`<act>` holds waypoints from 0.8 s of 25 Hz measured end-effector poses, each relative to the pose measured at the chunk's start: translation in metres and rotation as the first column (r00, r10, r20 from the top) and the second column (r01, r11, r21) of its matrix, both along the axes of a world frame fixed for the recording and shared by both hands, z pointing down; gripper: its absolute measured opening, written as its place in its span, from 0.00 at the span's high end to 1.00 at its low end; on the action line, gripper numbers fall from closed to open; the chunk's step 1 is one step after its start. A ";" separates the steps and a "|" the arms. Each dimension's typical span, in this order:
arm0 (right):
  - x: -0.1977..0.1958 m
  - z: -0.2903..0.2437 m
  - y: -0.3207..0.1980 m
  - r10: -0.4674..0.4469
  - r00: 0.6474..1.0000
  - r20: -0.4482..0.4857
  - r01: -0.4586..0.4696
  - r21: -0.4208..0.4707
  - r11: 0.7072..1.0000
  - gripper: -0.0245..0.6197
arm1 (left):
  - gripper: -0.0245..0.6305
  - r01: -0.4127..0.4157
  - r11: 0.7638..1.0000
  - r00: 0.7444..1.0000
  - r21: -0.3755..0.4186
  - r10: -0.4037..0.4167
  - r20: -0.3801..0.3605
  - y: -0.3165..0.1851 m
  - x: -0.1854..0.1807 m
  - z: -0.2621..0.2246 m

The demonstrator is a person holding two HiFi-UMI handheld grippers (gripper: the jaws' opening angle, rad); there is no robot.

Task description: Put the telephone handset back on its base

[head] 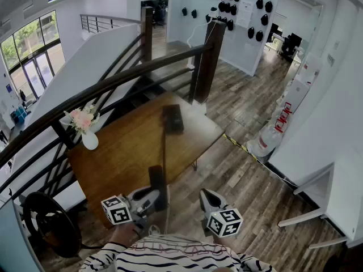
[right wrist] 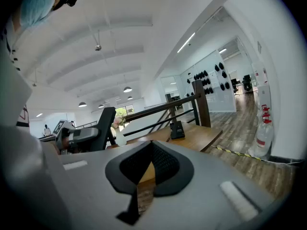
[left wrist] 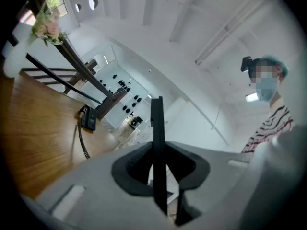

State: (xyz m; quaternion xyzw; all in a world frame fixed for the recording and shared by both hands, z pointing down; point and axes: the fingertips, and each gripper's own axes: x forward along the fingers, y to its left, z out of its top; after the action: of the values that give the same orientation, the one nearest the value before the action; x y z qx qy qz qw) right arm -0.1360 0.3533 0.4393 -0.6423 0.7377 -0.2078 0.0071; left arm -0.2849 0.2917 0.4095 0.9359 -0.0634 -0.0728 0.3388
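Note:
The black telephone base [head: 173,118] sits at the far end of the wooden table [head: 125,152]. A dark cord [head: 164,152] runs from it toward me. My left gripper [head: 148,200] is shut on the black handset [head: 157,186] and holds it upright over the table's near edge. In the left gripper view the handset [left wrist: 157,123] stands edge-on between the pads, with the base [left wrist: 88,118] far off to the left. My right gripper [head: 207,199] hangs beside the table with its jaws shut on nothing. The right gripper view shows the handset [right wrist: 104,128] and the base [right wrist: 177,130].
A white vase with pink flowers [head: 85,126] stands at the table's left corner. A dark stair railing [head: 113,81] runs behind the table, with a post [head: 209,61] at its far end. Wood floor [head: 249,180] lies to the right, and a black round object [head: 48,222] sits at lower left.

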 end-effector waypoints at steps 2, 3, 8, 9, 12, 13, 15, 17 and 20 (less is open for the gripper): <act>0.008 0.001 0.009 0.000 1.000 0.001 0.000 0.012 1.000 0.96 | 0.85 0.008 1.000 1.000 0.008 -0.008 0.003 0.009 0.007 0.003; 0.012 0.001 0.013 -0.002 1.000 0.004 0.002 0.019 1.000 0.96 | 0.85 0.012 1.000 1.000 0.009 -0.012 0.003 0.014 0.010 0.004; 0.032 -0.001 0.032 -0.009 1.000 0.020 0.009 0.046 0.999 0.96 | 0.85 0.051 0.999 0.999 0.005 -0.051 0.001 0.034 0.020 0.008; 0.035 0.000 0.035 -0.014 1.000 0.018 0.013 0.048 0.999 0.96 | 0.85 0.059 0.998 0.998 0.006 -0.059 0.003 0.037 0.021 0.010; 0.038 0.007 0.043 -0.037 0.999 0.011 0.037 0.044 0.998 0.96 | 0.85 0.079 0.997 0.997 0.006 -0.079 0.011 0.046 0.022 0.018; 0.039 0.010 0.044 -0.042 0.999 0.011 0.041 0.042 0.998 0.96 | 0.85 0.085 0.996 0.996 0.002 -0.085 0.012 0.047 0.022 0.020; 0.040 0.013 0.040 -0.044 0.999 0.016 0.044 0.040 0.998 0.96 | 0.85 0.093 0.996 0.996 -0.010 -0.093 0.009 0.044 0.022 0.024; 0.040 0.015 0.032 -0.044 0.999 0.025 0.043 0.037 0.998 0.96 | 0.85 0.092 0.995 0.996 -0.025 -0.092 0.001 0.034 0.023 0.025; 0.040 0.017 0.012 -0.032 0.999 0.032 0.031 0.018 0.999 0.96 | 0.85 0.081 0.996 0.997 -0.042 -0.081 -0.009 0.009 0.027 0.026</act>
State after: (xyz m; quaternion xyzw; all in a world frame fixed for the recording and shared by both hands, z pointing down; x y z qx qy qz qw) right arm -0.0965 0.3654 0.4567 -0.6270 0.7494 -0.2116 0.0215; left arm -0.2580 0.3003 0.4355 0.9249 -0.1010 -0.0901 0.3554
